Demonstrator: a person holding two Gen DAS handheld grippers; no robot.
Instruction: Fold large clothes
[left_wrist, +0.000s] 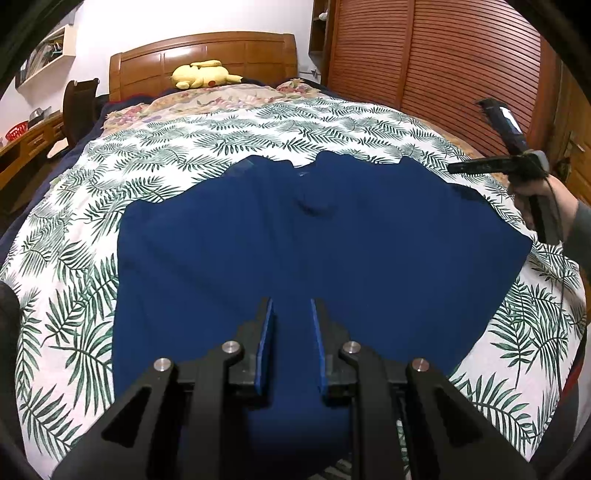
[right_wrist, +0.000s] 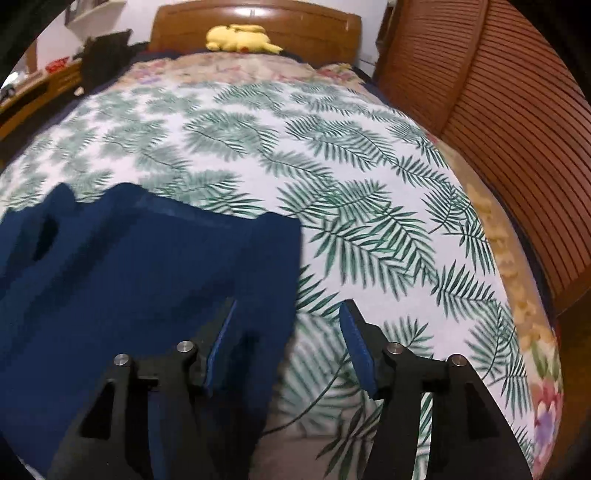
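Navy shirt (left_wrist: 295, 240) is spread flat on the palm-leaf bedspread (left_wrist: 110, 155), collar end pointing toward the wooden headboard (left_wrist: 207, 51), hem end nearest the cams. Yellow plush (left_wrist: 203, 75) sits right in front of the headboard, well apart from the shirt.

Left gripper (left_wrist: 291, 317) hangs over the shirt's hem end, jaws w/ only a narrow gap btw the blue pads. Fabric shows thru the gap but can't tell if it's actually pinched or just underneath.

Right gripper (right_wrist: 288, 325) is at the shirt's edge on the side near the slatted wardrobe doors (right_wrist: 517, 110), jaws about half open, nothing clamped. One finger is over the navy cloth, the other over bare bedspread. From the left cam you can see a hand (left_wrist: 535, 195) holding it, on the wardrobe side.
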